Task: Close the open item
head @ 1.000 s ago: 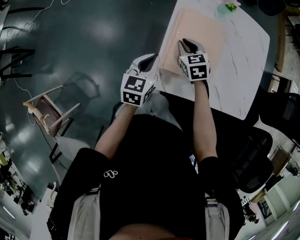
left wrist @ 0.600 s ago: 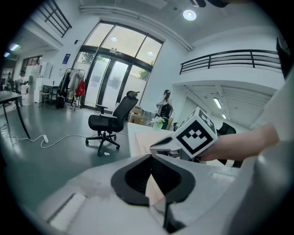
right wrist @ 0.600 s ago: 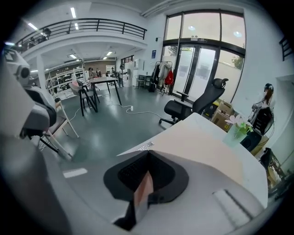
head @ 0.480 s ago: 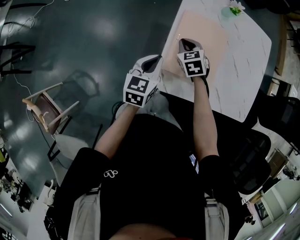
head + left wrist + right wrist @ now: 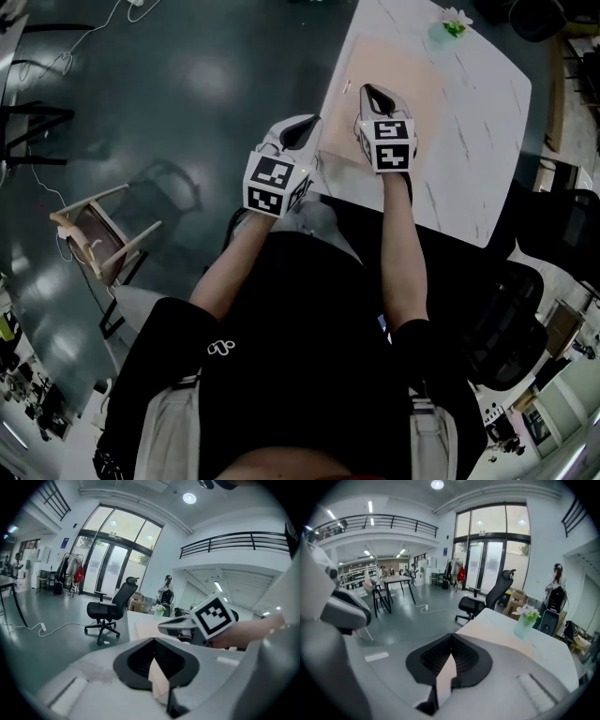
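Two grippers, both with jaws clenched on nothing. The right gripper (image 5: 367, 91) hangs over the near edge of the pink item (image 5: 398, 70), which lies flat on the left part of the bench (image 5: 469, 141). The left gripper (image 5: 306, 125) is off the bench's left edge, near the item's near-left corner. Whether the item is shut yet I cannot tell. A push from closed jaws could slide the unheld item toward the far vase (image 5: 454, 23), or off the left edge.
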Demonstrator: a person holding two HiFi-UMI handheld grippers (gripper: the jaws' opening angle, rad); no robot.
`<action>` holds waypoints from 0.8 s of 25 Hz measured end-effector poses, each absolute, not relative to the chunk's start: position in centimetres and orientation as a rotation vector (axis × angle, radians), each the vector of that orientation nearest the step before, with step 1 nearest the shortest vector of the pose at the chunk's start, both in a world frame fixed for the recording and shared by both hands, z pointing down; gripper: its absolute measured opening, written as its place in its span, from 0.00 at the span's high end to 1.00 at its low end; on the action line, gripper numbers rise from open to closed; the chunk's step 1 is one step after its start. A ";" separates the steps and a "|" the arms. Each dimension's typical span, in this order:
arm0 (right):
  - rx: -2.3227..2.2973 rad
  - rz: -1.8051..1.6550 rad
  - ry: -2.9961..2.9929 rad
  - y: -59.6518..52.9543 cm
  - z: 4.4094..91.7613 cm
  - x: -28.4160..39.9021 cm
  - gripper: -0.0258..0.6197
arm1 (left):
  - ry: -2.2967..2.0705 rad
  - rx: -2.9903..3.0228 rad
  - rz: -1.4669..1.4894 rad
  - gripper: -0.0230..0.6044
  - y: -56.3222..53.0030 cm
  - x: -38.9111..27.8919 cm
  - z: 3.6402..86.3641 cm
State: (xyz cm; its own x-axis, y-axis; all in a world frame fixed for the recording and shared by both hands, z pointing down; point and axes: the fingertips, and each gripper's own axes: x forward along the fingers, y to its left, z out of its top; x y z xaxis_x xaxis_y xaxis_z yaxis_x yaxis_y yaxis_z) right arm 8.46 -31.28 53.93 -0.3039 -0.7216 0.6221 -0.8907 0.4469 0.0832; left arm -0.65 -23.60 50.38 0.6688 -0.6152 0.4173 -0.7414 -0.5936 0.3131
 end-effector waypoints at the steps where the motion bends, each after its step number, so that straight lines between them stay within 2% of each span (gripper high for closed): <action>1: 1.387 0.368 -2.152 -31.0 52.3 8.6 0.97 | -1.053 2.429 0.358 0.97 -24.0 -0.6 49.9; 11: 1.850 0.408 -2.528 -24.7 37.9 13.9 0.97 | -1.027 2.647 0.162 0.97 -26.9 3.1 39.6; 20: 2.099 0.254 -2.462 -21.3 34.4 18.6 0.97 | -1.094 2.797 0.035 0.97 -26.1 6.4 34.2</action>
